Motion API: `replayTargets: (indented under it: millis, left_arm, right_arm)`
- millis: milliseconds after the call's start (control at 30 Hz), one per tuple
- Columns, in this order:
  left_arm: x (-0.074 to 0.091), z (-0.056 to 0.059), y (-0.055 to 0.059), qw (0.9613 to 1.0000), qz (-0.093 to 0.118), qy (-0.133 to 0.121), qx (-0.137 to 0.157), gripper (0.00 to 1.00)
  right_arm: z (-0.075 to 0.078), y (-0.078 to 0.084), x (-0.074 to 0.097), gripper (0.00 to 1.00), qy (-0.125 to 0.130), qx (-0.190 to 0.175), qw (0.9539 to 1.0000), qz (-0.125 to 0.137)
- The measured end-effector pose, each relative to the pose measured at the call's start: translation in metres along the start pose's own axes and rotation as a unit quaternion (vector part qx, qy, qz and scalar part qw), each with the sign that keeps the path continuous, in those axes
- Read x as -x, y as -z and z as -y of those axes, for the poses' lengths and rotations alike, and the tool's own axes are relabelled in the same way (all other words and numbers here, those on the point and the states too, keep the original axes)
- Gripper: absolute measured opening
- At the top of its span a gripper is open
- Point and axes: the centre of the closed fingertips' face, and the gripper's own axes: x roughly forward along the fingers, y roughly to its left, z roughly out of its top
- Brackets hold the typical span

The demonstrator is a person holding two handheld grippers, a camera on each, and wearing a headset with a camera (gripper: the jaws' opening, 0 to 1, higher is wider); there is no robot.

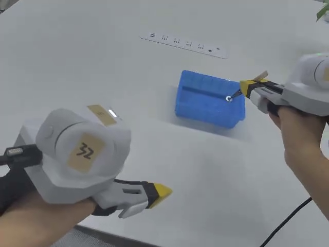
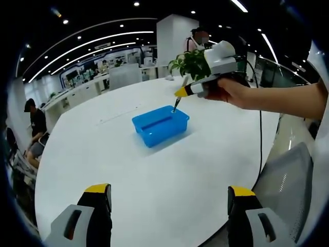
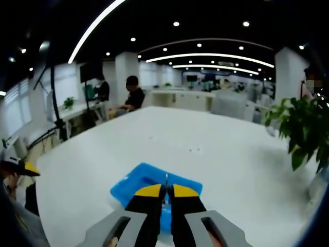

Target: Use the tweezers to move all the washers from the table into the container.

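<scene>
At centre right of the head view, one blue container sits on the white table, and the right gripper is clenched on one pair of tweezers carrying a single washer over the container's right part. At lower left, the left gripper hangs above the table. Its own view alone shows its jaws released and spread wide.

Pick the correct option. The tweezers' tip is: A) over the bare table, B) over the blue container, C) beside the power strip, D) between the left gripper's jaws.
B: the tweezers, clamped in the right gripper, reach down over the blue container, a washer at their tip.
</scene>
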Motion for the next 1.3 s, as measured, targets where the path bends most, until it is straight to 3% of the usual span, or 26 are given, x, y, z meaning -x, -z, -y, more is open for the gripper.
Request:
replayTargets:
  millis: [400,933,1300]
  left_arm:
    - [-0.001,-0.004,0.001,1.0000,-0.001,-0.005,0.004,0.96]
    - [0.003,-0.008,-0.002,0.9998,0.009,-0.007,0.013,0.91]
    - [0.007,-0.005,-0.003,0.9998,0.010,0.002,0.015,0.84]
  right_arm:
    - [0.014,0.025,-0.026,0.02,0.006,0.015,0.9991,-0.040]
    - [0.004,0.060,-0.034,0.02,-0.010,0.029,0.9955,-0.090]
    - [0.003,0.061,-0.037,0.02,-0.017,0.026,0.9949,-0.096]
